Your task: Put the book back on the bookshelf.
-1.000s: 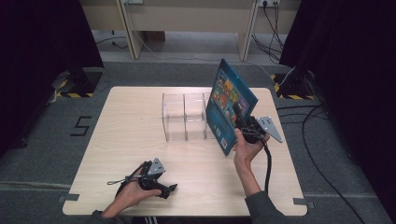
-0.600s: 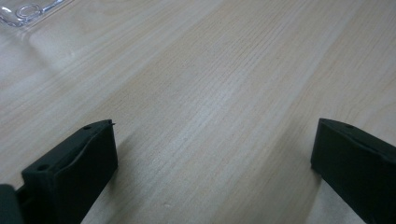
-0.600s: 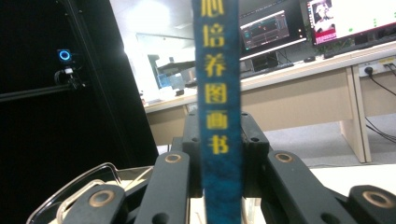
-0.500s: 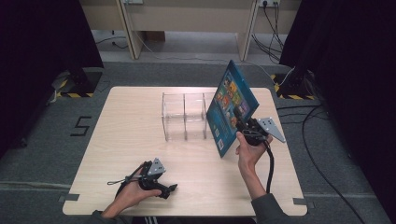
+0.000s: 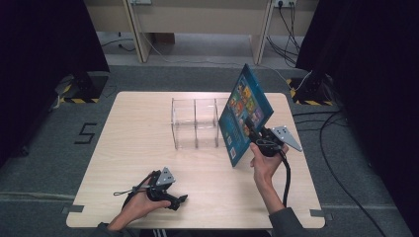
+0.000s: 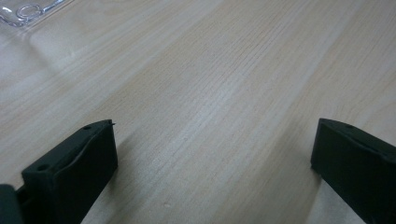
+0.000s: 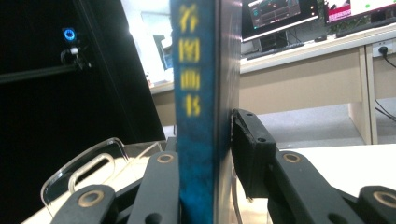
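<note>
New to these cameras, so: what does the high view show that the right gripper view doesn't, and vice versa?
High view: the whole table, with the left gripper resting near its front edge. Right gripper view: yellow characters on the spine, and monitors on a desk behind. Both: the blue book between the jaws of the right gripper, which have just been opening slightly, and the clear rack.

Around the pale wooden worktop (image 5: 123, 148)
Grey floor (image 5: 39, 168) with a painted "5" (image 5: 85, 133), hazard-striped bases (image 5: 74, 100), wall sockets (image 5: 284, 3), trailing cables (image 5: 341, 123); monitors (image 7: 280, 16) on a desk.
</note>
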The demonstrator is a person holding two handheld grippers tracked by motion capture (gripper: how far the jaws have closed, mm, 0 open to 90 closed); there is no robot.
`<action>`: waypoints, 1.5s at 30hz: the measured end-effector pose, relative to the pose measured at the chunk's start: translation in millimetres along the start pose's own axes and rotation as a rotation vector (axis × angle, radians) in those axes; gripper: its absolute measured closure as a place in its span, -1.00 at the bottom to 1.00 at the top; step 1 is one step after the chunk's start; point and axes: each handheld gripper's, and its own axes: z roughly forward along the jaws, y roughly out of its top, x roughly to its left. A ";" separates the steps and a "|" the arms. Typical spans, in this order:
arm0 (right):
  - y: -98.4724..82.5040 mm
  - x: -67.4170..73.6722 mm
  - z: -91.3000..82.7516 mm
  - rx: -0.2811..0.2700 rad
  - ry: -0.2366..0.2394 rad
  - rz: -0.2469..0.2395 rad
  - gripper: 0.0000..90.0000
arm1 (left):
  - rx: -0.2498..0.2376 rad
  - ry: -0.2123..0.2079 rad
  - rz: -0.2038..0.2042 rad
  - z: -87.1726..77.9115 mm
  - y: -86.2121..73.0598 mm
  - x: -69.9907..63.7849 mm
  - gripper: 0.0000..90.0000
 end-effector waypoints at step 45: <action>3.4 -7.4 -35.3 0.124 0.081 -0.003 -0.14 | 0.000 -0.004 0.003 0.0 0.0 0.3 -1.00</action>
